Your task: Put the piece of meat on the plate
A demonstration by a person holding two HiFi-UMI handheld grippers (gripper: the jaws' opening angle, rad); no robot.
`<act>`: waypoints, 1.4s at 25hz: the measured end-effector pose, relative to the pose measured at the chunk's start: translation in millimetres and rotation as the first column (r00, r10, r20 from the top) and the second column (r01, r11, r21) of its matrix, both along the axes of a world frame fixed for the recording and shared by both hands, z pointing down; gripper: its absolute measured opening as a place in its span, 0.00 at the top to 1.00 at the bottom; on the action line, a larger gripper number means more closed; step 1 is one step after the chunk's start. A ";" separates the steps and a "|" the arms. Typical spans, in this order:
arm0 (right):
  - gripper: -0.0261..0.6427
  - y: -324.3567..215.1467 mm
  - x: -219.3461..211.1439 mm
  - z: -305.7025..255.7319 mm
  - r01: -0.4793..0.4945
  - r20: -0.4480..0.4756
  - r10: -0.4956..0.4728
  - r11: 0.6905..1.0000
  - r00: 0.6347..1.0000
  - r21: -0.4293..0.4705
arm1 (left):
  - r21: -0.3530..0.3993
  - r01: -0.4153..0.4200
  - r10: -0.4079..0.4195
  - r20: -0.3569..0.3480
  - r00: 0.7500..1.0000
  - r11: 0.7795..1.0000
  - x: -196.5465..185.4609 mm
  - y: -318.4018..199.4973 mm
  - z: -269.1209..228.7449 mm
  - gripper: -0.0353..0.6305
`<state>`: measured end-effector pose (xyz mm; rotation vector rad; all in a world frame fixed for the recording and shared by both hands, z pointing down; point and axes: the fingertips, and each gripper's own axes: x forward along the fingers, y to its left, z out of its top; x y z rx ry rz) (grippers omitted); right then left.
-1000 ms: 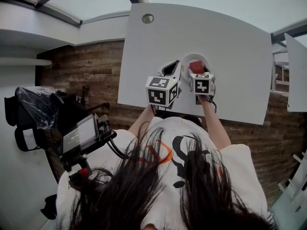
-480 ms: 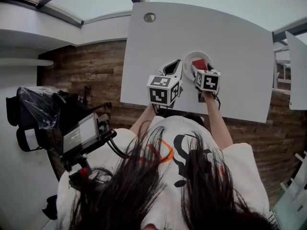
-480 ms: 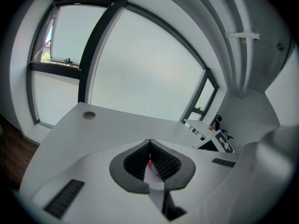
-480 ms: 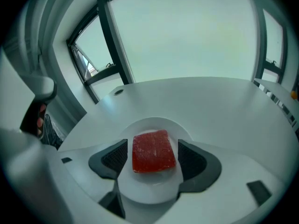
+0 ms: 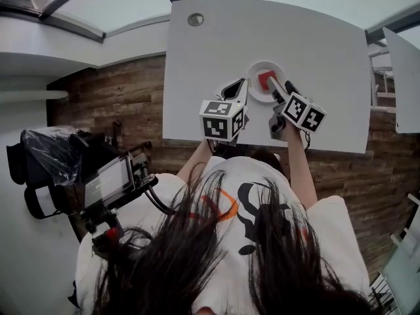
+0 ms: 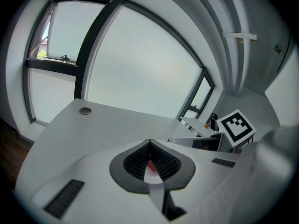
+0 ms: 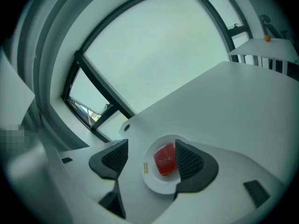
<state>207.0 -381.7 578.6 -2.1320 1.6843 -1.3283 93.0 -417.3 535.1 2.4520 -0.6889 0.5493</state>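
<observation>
One white bench (image 5: 315,38) with one round cap (image 5: 195,20) in it. One plate (image 5: 253,77) and one red piece of meat (image 5: 266,79). Two tools, the left tool (image 5: 239,89) and the right tool (image 5: 281,89), and two marker cubes, one on each tool.

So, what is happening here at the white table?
A person holds two grippers over the white table. The red piece of meat lies on the round white plate. The right gripper points at it with jaws apart, gripping nothing. The left gripper is shut and empty.
</observation>
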 end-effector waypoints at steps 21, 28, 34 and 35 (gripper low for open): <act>0.94 90.9 -29.8 -51.3 -0.110 0.110 0.095 0.984 0.989 0.139 | -0.034 -0.061 0.060 -0.037 0.998 0.998 12.5 86.6 -4.7 0.94; 0.94 146.1 -58.1 -58.0 -0.085 0.112 0.069 0.985 0.991 0.147 | 0.007 -0.040 0.040 -0.031 0.999 0.999 -10.6 143.5 -17.0 0.94; 0.94 207.5 -86.3 -69.1 -0.046 0.089 0.031 0.983 0.996 0.177 | 0.056 -0.039 0.042 -0.039 0.998 0.998 -33.2 212.0 -32.4 0.94; 0.94 217.0 -90.5 -72.2 -0.040 0.086 0.024 0.982 0.996 0.184 | 0.062 -0.039 0.042 -0.042 0.998 0.997 -37.5 223.4 -35.6 0.94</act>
